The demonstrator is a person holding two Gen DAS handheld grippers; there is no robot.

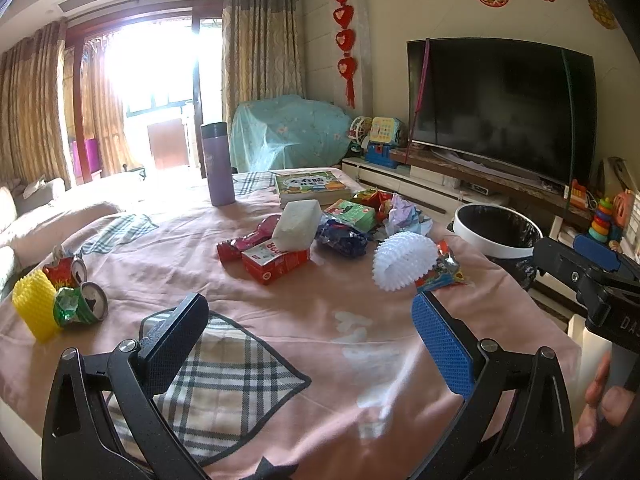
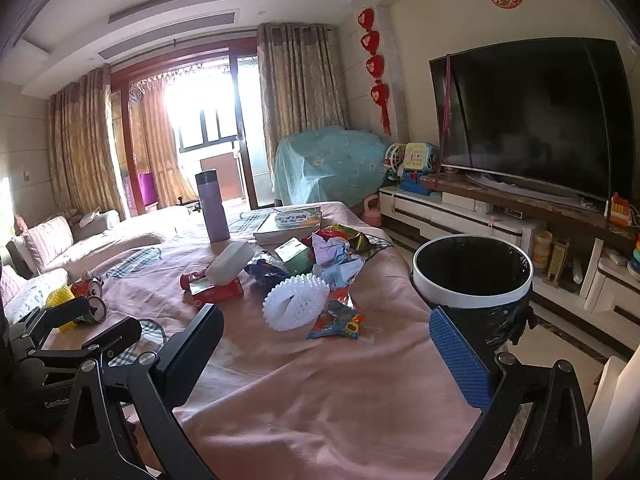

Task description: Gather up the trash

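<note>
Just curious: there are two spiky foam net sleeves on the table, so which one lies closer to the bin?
The white foam net, lying among the wrappers on the bin side. The yellow foam net stands at the far left edge beside crushed cans.

Pink cloth (image 1: 304, 320) with plaid patches; white foam net (image 1: 404, 262); yellow net (image 1: 34, 304); red carton (image 1: 276, 264); seemingly lilac flask (image 1: 219, 164).

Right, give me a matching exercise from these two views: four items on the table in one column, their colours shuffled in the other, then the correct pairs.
Items:
1. foam fruit net
2. flask
3. trash bin rim
4. crushed can

Colours:
A. green
B. white ring over a black liner
C. white
D. purple with a dark cap

Pairs: 1-C, 2-D, 3-B, 4-A
</note>
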